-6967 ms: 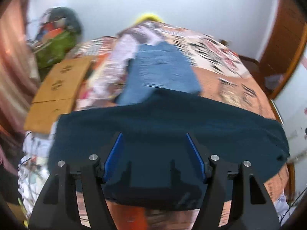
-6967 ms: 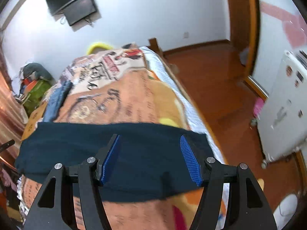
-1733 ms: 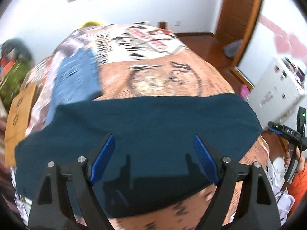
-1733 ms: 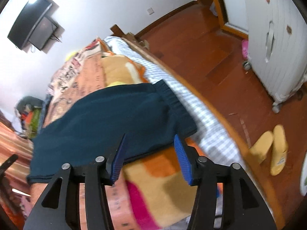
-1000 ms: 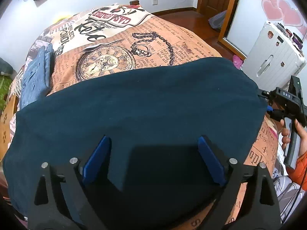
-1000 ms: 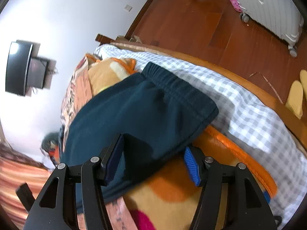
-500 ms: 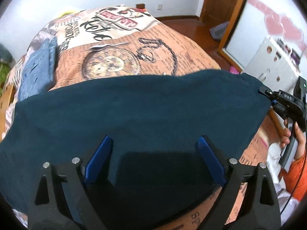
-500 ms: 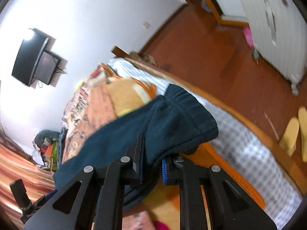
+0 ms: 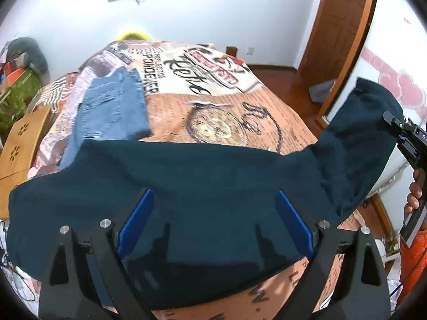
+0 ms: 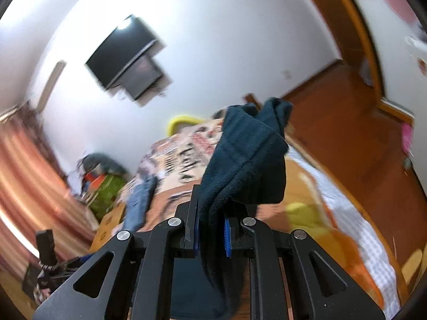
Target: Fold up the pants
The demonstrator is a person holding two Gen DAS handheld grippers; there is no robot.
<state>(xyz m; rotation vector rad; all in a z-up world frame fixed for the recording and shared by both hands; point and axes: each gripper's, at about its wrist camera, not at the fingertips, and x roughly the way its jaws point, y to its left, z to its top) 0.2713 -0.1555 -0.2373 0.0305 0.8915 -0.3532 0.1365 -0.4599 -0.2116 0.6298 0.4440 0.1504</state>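
The right tool (image 10: 212,236) is pinching the waistband end of the dark teal pants (image 9: 200,194) between its blue pads (image 10: 227,237), jaws nearly together with fabric bunched in the gap, and it is holding that end up off the bed (image 9: 234,122) so it can be carried over the rest of the garment; the elastic band is flopping forward past the fingertips because only the edge is caught. The left tool (image 9: 213,222) is hanging wide above the middle of the pants with nothing between its blue pads (image 9: 134,222), likely waiting to pin or steady the cloth so the flat part is not dragging along. Most of the pants are lying flat across the near edge of the bed, spread side to side, with the right-hand end rising in a hump toward the right tool (image 9: 408,144), seen at the pants' right end in the left wrist view with the person's hand (image 9: 413,197) below it. This looks like the first lengthwise fold just starting, no crease set yet. Beyond the pants, folded blue jeans (image 9: 112,109) are lying on the bed's printed cover, apparently a finished item parked out of the way. Further back from the bed, a wall-mounted TV (image 10: 125,58) is showing, blurred.
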